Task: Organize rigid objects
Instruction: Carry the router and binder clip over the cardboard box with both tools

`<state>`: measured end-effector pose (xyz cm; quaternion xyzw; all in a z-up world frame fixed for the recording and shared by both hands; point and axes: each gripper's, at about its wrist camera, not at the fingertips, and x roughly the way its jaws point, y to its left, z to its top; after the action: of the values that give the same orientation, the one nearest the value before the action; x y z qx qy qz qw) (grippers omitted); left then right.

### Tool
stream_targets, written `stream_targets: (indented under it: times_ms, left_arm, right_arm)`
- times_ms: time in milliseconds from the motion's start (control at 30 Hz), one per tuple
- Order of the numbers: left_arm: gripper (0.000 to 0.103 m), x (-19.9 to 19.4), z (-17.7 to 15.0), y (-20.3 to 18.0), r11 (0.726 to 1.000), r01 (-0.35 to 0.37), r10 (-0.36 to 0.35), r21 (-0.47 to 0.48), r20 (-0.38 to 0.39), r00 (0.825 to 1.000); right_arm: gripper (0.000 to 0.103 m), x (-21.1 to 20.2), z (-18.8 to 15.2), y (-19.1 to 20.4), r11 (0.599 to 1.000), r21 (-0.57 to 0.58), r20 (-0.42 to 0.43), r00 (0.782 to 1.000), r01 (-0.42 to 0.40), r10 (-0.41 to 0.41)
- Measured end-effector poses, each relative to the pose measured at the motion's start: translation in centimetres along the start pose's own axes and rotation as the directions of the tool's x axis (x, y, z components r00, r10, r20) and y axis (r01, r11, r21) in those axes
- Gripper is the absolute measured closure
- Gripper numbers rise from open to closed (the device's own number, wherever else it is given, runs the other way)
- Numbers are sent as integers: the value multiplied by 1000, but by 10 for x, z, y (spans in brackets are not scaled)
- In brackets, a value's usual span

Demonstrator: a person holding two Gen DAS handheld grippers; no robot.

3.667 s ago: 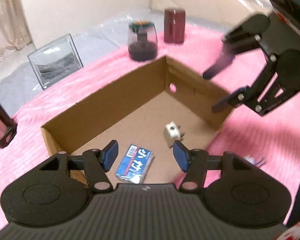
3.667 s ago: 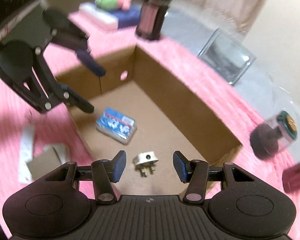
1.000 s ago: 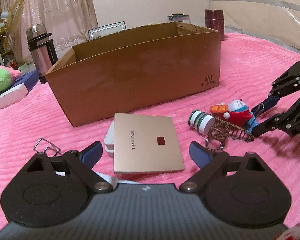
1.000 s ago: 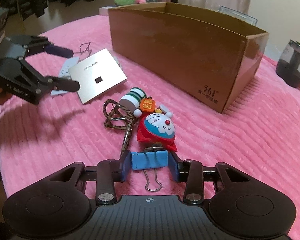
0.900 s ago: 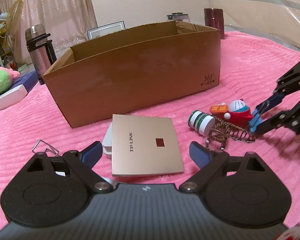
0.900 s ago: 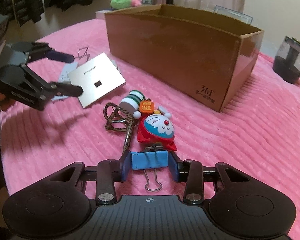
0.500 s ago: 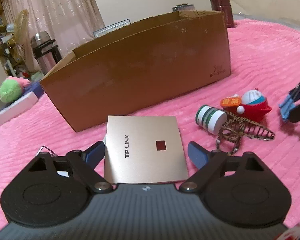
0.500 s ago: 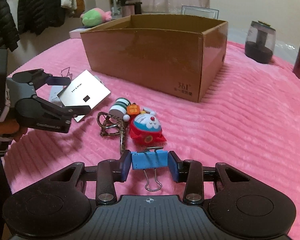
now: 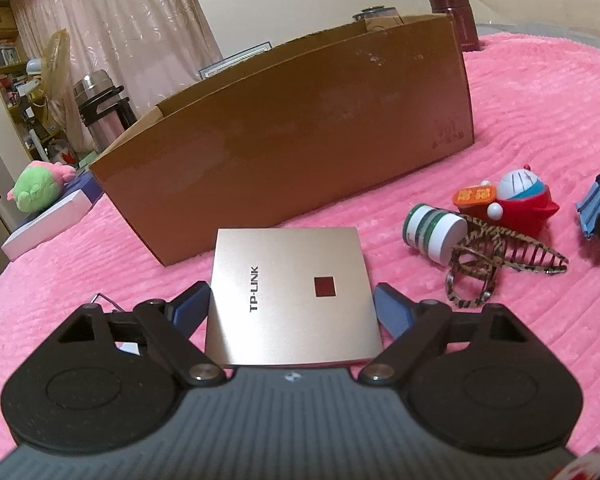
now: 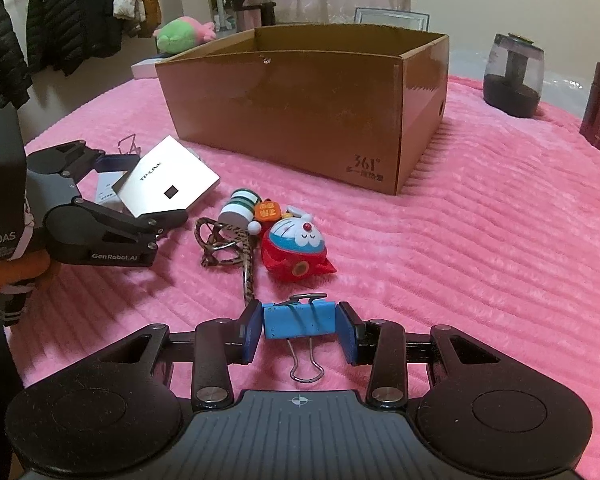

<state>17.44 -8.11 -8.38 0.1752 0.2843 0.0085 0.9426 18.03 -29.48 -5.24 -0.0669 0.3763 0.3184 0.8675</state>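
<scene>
On a pink ribbed blanket (image 10: 480,216), the right gripper (image 10: 300,330) pinches a blue binder clip (image 10: 299,320) between its pads, lifted clear of the blanket. The left gripper (image 9: 292,306), jaws spread and just closing in, straddles a flat gold TP-LINK box (image 9: 290,292) (left pad touching its edge, right pad a sliver off). The box lies just before the open cardboard box (image 10: 320,108).

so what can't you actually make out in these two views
- Inside of the cardboard box: both views, hidden by its near walls.
- White thing under the TP-LINK device: mostly covered by it.
- Whether the left gripper fingers touch the device: left wrist view, too close to tell.
- Blue binder clip: cut off by the edge there.
</scene>
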Motion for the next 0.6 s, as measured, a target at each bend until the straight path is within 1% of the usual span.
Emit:
stream_targets:
  times_ms: [200,367,433,600]
  left_arm:
    - [18,-11,6,15,998,44,-44,-32,4,999]
    - [18,-23,15,32,992,111,-110,-64,15,994]
    - [18,-31,22,41,987,146,-145,-71,30,989]
    - [18,-47,44,69,974,222,-218,-45,66,974]
  right_arm:
    - [67,-7,3,2,1000,11,18,1000,17,-17]
    - [67,-15,10,8,1000,6,37,999,29,-29]
    - [67,-21,15,10,1000,8,51,998,29,-29]
    - [67,-37,38,16,999,-20,91,996,25,-23]
